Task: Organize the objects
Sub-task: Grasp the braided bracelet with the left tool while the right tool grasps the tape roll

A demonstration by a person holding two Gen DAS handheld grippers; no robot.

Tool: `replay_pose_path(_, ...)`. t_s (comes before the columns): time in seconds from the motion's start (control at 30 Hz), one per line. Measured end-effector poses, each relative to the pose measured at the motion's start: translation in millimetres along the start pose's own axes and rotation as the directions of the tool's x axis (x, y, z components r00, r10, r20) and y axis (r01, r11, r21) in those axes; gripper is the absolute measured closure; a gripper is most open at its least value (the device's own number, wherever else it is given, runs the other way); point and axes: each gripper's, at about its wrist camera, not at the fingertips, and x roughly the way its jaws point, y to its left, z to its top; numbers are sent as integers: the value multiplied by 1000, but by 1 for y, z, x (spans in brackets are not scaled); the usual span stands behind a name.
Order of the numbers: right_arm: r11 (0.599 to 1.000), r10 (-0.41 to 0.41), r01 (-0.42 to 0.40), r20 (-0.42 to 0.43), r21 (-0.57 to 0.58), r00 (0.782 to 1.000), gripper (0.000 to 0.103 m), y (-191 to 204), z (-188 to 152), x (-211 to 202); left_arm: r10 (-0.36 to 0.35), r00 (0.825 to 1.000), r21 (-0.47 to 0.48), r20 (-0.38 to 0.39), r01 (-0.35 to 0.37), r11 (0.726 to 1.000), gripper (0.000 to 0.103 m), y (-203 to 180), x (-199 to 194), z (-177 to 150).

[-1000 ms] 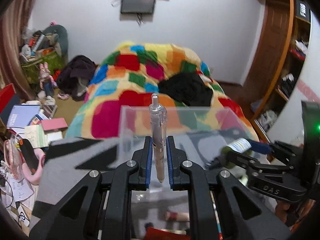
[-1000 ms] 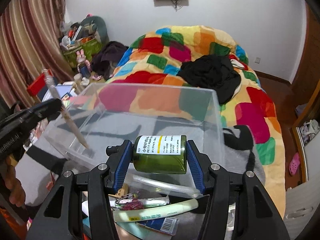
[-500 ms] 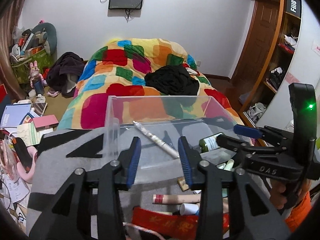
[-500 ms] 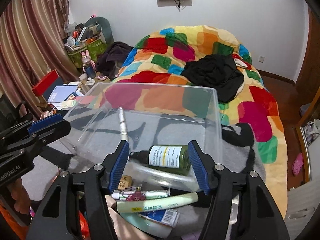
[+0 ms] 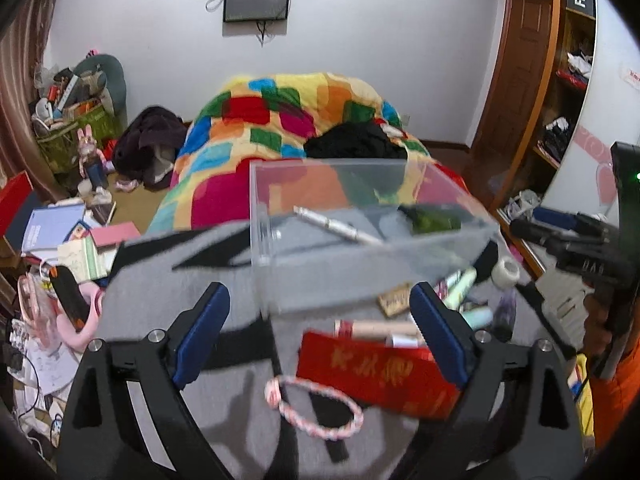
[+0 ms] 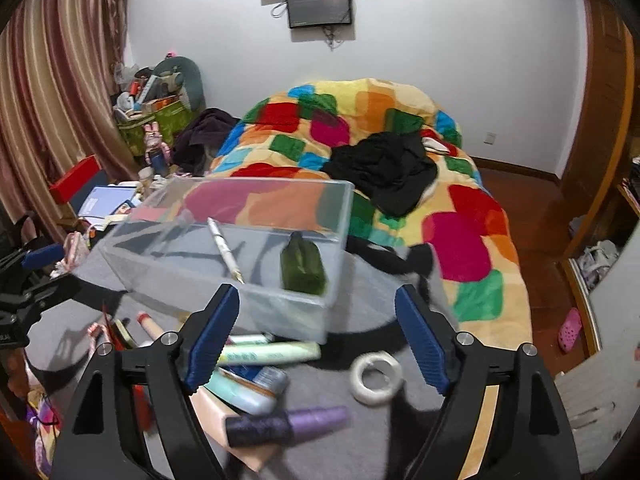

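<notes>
A clear plastic box (image 5: 260, 216) (image 6: 336, 208) stands on a grey cloth. A white pen (image 5: 340, 226) (image 6: 225, 250) and a green bottle (image 5: 434, 220) (image 6: 302, 266) lie inside it. My left gripper (image 5: 320, 336) is open and empty, held back over a red packet (image 5: 376, 372) and a pink braided bracelet (image 5: 312, 412). My right gripper (image 6: 316, 344) is open and empty, above a pale green tube (image 6: 272, 353), a tape roll (image 6: 375, 377) and a purple bottle (image 6: 288, 424). The right gripper also shows at the right edge of the left wrist view (image 5: 560, 232).
More small items lie on the cloth in front of the box: a wooden stamp (image 5: 396, 300), a pink tube (image 5: 376, 326), a blue-capped tube (image 6: 256, 380). A bed with a colourful quilt (image 6: 360, 120) lies behind. Books and clutter (image 5: 60, 232) sit at the left.
Both grippers let go: the pen and the green bottle dropped into the box. Both grippers opened wide and pulled back toward me, over the loose items in front of the box.
</notes>
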Motion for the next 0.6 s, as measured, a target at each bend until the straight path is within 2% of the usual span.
replay_pose_path(0.1, 999, -35, 35, -9, 7, 999, 24, -11, -10, -2, 5, 1000, 3, -23, -5, 1000, 6, 2, 2, -13)
replay_pose_path(0.23, 997, -79, 79, -37, 9, 996, 24, -27, -27, -1, 51, 996, -2, -75, -51, 999, 5, 10, 11, -39)
replay_pose_path(0.37, 995, -93, 96, -82, 30, 992, 24, -42, -44, 4, 79, 990, -48, -117, -85, 995, 6, 27, 18, -55)
replay_pose_path(0.43, 995, -92, 96, -102, 39, 991, 24, -48, -51, 8, 76, 988, -71, -133, -86, 994, 10, 35, 19, -61)
replay_pose_path(0.5, 996, -80, 85, -129, 38, 989, 24, -50, -56, 15, 68, 986, -83, -151, -81, 993, 22, 40, 23, -64)
replay_pose_path(0.6, 996, -84, 90, -151, 28, 985, 24, -50, -57, 24, 72, 983, -85, -170, -87, 993, 30, 43, 30, -68)
